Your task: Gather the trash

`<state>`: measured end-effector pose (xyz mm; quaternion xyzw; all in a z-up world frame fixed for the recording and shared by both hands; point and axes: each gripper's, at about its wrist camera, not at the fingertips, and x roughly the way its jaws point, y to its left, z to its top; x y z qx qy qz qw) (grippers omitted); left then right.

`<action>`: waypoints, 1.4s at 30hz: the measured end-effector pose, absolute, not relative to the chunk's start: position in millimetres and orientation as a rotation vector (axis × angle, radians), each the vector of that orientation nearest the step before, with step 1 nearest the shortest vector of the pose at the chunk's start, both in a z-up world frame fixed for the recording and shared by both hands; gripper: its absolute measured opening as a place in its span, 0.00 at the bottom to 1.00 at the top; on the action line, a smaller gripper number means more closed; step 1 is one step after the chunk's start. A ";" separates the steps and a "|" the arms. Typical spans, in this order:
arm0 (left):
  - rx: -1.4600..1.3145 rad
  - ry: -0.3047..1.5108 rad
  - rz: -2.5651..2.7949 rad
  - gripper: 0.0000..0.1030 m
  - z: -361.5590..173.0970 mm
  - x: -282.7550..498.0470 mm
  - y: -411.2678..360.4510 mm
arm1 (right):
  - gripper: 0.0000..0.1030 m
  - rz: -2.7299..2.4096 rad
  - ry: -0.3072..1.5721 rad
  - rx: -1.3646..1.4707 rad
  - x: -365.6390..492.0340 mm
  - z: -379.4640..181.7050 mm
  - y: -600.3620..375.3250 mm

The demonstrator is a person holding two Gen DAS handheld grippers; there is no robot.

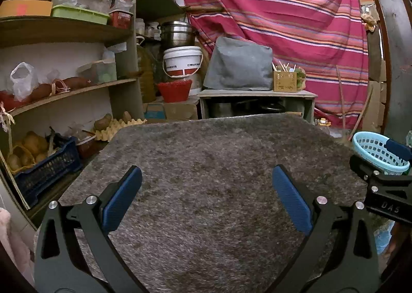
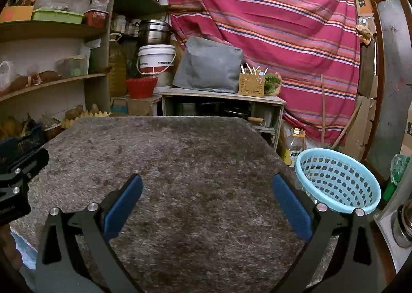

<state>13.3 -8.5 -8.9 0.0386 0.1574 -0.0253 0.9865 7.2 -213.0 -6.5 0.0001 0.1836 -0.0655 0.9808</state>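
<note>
Nothing to collect visible on the grey felt counter [image 2: 180,164] filling mid-frame; worth scanning beyond its edges first. Light-blue basket [image 2: 337,179] at right edge, likely the bin. Left gripper [image 1: 206,196] and right gripper [image 2: 207,197]: jaws wide apart, empty.

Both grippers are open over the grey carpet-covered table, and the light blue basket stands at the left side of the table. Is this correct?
One detail is wrong: the light blue basket stands at the right side of the table, not the left, as the right wrist view shows. The rest holds: the left gripper and the right gripper are both open over the grey carpet-covered table.
</note>
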 end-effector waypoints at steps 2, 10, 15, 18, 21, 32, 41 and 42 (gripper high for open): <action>0.073 0.313 -0.047 0.95 -9.1 12.8 -7.8 | 0.96 -0.132 0.368 0.000 7.1 -6.3 -213.0; 0.063 0.318 -0.046 0.95 -7.7 13.2 -3.5 | 0.96 -0.134 0.362 -0.008 5.6 -6.7 -212.4; 0.075 0.316 -0.046 0.95 -7.7 12.7 -5.5 | 0.96 -0.133 0.362 -0.011 4.9 -6.8 -212.0; 0.089 0.312 -0.048 0.95 -8.2 11.2 -6.5 | 0.96 -0.133 0.361 -0.013 4.3 -6.9 -211.6; 0.090 0.314 -0.052 0.95 -8.3 11.1 -6.0 | 0.96 -0.132 0.363 -0.011 4.4 -7.1 -211.6; 0.087 0.318 -0.055 0.95 -7.9 11.6 -7.9 | 0.96 -0.131 0.361 -0.014 4.2 -7.0 -211.7; 0.088 0.320 -0.058 0.95 -8.2 12.1 -8.3 | 0.96 -0.128 0.361 -0.016 3.4 -6.6 -214.3; 0.088 0.320 -0.058 0.95 -8.2 12.1 -8.4 | 0.96 -0.128 0.362 -0.016 3.4 -6.7 -214.3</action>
